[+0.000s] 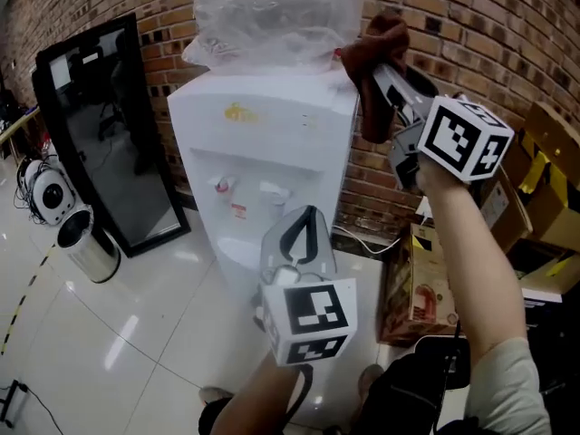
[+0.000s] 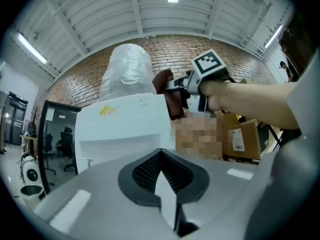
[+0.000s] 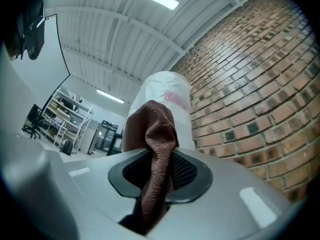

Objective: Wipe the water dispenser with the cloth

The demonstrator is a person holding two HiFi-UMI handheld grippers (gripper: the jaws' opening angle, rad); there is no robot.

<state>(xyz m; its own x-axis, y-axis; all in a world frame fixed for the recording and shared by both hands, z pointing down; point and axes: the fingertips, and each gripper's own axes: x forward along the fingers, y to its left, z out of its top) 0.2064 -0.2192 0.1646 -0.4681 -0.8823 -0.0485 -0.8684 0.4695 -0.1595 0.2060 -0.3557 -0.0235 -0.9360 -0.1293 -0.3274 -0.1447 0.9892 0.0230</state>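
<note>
Black framing surrounds a tall glass panel leaning on the brick wall at far left, and a steel bin stands on the tiled floor in front of it. Next comes the white water dispenser. It stands upright with its long axis vertical, and its tap side faces the person. A bottle wrapped in clear plastic sits on its top. A small yellow logo marks the upper front and a red-and-white label sits between the taps, but both are too small to read. The left gripper is held low before the dispenser's front, pointing up at it. Its jaws meet at the tips with nothing between them. At the dispenser's top right corner, beside the bottle, the brown cloth lies against the edge and hangs down lengthwise along the side. The right gripper is raised and aimed toward that corner, its jaws pinched narrow on the cloth, which runs along them and bunches past their tips. Cardboard boxes are stacked at far right, their print unreadable.
</note>
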